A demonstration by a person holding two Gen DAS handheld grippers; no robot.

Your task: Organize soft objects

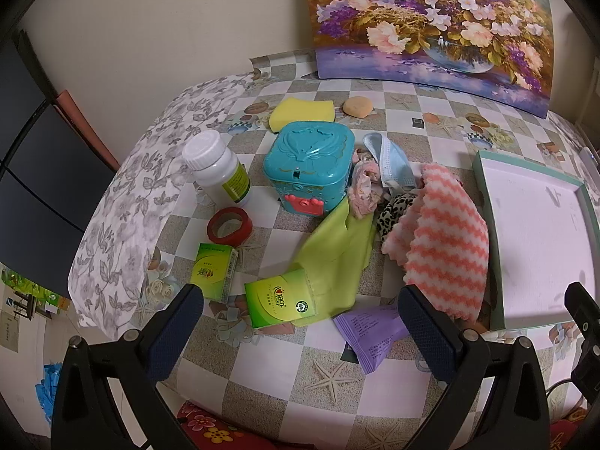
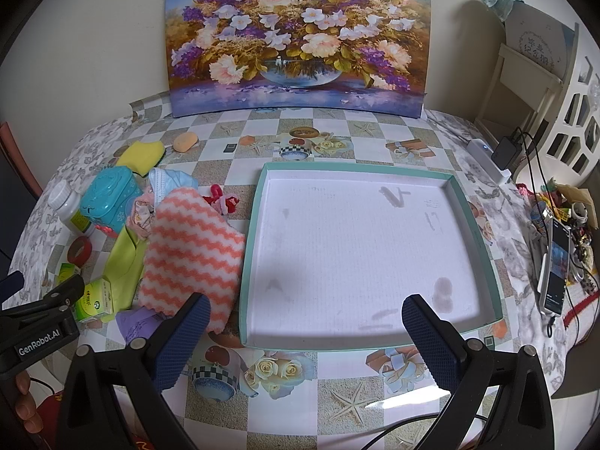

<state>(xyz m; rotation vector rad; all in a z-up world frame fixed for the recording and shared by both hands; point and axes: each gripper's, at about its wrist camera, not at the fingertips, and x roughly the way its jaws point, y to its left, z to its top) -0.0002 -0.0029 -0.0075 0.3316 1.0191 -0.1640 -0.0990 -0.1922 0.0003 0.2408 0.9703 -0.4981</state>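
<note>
A pink-and-white zigzag cloth (image 1: 442, 240) (image 2: 191, 251) lies heaped beside the teal-rimmed white tray (image 1: 483, 176) (image 2: 253, 251). Left of it are a lime cloth (image 1: 337, 258) (image 2: 125, 262), a blue face mask (image 1: 390, 161) (image 2: 168, 182), a pink scrunchie (image 1: 362, 191) and a leopard-print one (image 1: 393, 212). A yellow sponge (image 1: 300, 112) (image 2: 144, 153) and a round tan sponge (image 1: 358, 106) (image 2: 185, 141) lie farther back. My left gripper (image 1: 300, 322) stands open near the green tissue pack (image 1: 281, 302). My right gripper (image 2: 305, 322) is open over the tray's near edge, nothing between its fingers.
A turquoise box (image 1: 309, 165), a white bottle (image 1: 217, 167), red tape (image 1: 229, 226), a green carton (image 1: 213, 272) and a purple sachet (image 1: 371, 332) share the left side. A flower painting (image 2: 296, 37) leans on the wall. A phone (image 2: 557, 266) and cables lie at the right.
</note>
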